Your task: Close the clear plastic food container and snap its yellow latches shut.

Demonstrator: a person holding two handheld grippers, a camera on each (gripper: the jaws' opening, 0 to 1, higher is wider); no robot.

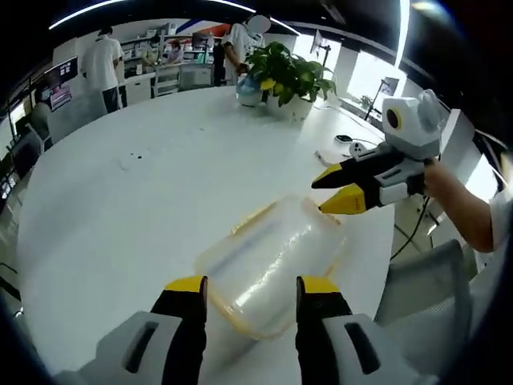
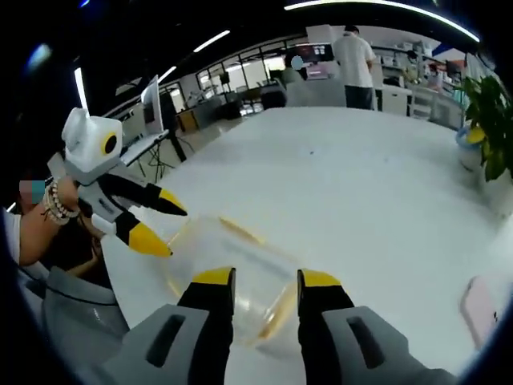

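In the left gripper view, the clear plastic food container (image 1: 272, 261) lies low and centre on the white table (image 1: 144, 200), close to the table's near edge, its lid apparently already resting on top, with thin yellow latches (image 1: 255, 215) along its rim. The left gripper (image 1: 252, 289) rises from the bottom of the frame with its jaws parted and empty, straddling the near end of the box without clearly touching it, which looks like a stance for steadying the box. The right gripper (image 1: 341, 188) enters from the right of the frame, jaws apart and holding nothing, its yellow tips poised just above the far corner, probably to press a latch down. A potted plant (image 1: 292, 76) stands at the upper centre and people stand beyond the table. Whether the lid is fully seated, and whether any latch is already snapped, cannot be made out through the glare on the plastic. In the right gripper view, the container (image 2: 232, 273) sits at lower centre, partly hidden behind the right gripper (image 2: 260, 285), whose jaws stand open and empty over it. The left gripper (image 2: 160, 220) reaches in from the left of the frame, also open, just beside the box's rim. A pink object (image 2: 481, 309) at the lower right is cut off by the frame's edge and cannot be identified; the container's near side is hidden behind the jaws.
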